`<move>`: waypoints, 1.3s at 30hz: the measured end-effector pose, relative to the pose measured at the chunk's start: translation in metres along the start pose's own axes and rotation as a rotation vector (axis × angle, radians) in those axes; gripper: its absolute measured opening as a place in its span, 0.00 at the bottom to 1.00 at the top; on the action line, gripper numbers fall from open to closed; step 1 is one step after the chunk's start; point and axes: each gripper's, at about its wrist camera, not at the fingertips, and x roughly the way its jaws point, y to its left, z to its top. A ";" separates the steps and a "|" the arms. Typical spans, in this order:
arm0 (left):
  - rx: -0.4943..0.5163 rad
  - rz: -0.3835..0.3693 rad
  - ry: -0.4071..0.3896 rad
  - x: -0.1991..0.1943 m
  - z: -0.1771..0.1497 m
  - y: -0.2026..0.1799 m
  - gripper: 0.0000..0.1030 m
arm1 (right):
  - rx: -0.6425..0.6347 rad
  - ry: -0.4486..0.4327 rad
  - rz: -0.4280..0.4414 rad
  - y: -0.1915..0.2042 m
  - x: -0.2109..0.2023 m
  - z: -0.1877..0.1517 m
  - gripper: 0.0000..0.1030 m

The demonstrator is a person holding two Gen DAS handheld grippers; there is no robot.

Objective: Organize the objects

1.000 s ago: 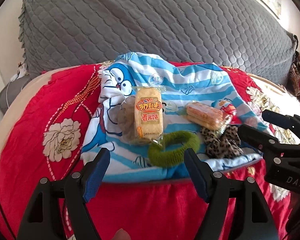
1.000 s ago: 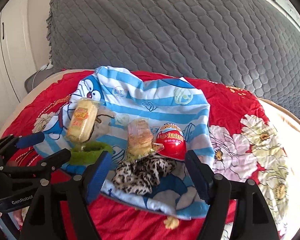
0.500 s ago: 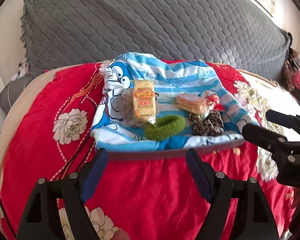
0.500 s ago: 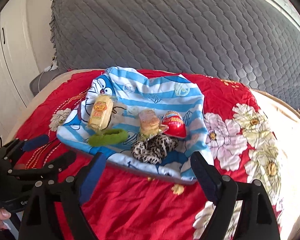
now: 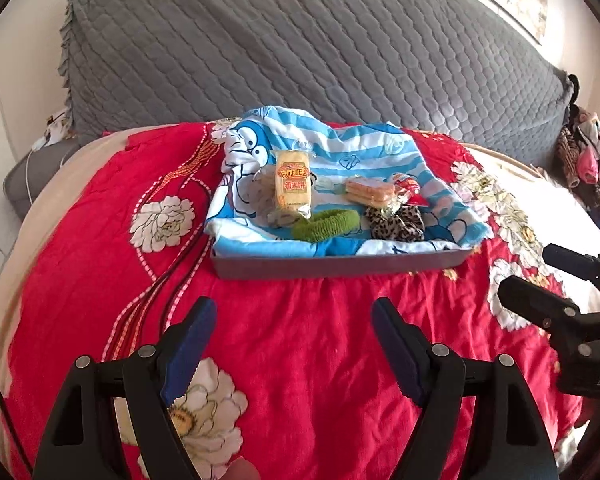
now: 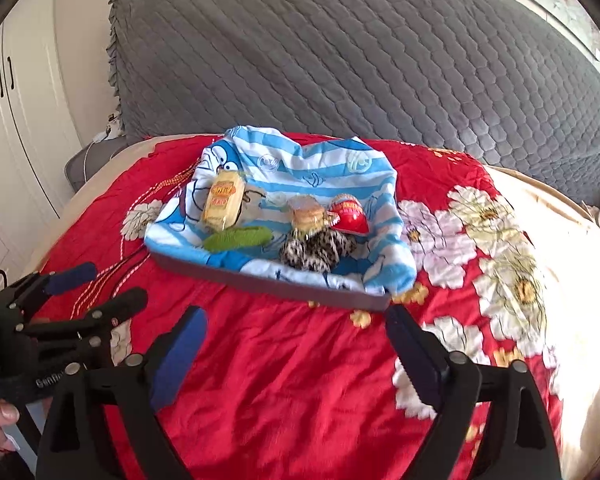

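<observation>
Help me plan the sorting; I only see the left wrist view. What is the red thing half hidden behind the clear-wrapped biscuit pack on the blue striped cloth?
Observer: A red egg-shaped plastic package with a printed label, lying beside the clear-wrapped biscuit pack.
Operator: Is the right gripper carrying anything?
Observer: No; the right gripper has nothing between its jaws, which are opening above the red floral bedspread.
Operator: What stands left of the bed?
Observer: White cupboard doors with dark handles.
</observation>
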 end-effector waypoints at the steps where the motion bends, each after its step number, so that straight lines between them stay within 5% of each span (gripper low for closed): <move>1: -0.001 0.000 -0.002 -0.004 -0.003 0.000 0.79 | 0.005 -0.003 -0.006 0.000 -0.003 -0.005 0.93; 18: 0.015 -0.015 0.014 -0.046 -0.060 -0.005 0.79 | 0.097 0.071 -0.034 0.002 -0.023 -0.078 0.98; 28: 0.087 -0.006 0.031 -0.039 -0.090 -0.020 0.79 | 0.097 0.076 -0.033 0.004 -0.019 -0.100 0.98; 39: 0.038 -0.006 0.057 -0.018 -0.096 -0.011 0.79 | 0.072 0.060 -0.027 0.010 -0.007 -0.107 0.98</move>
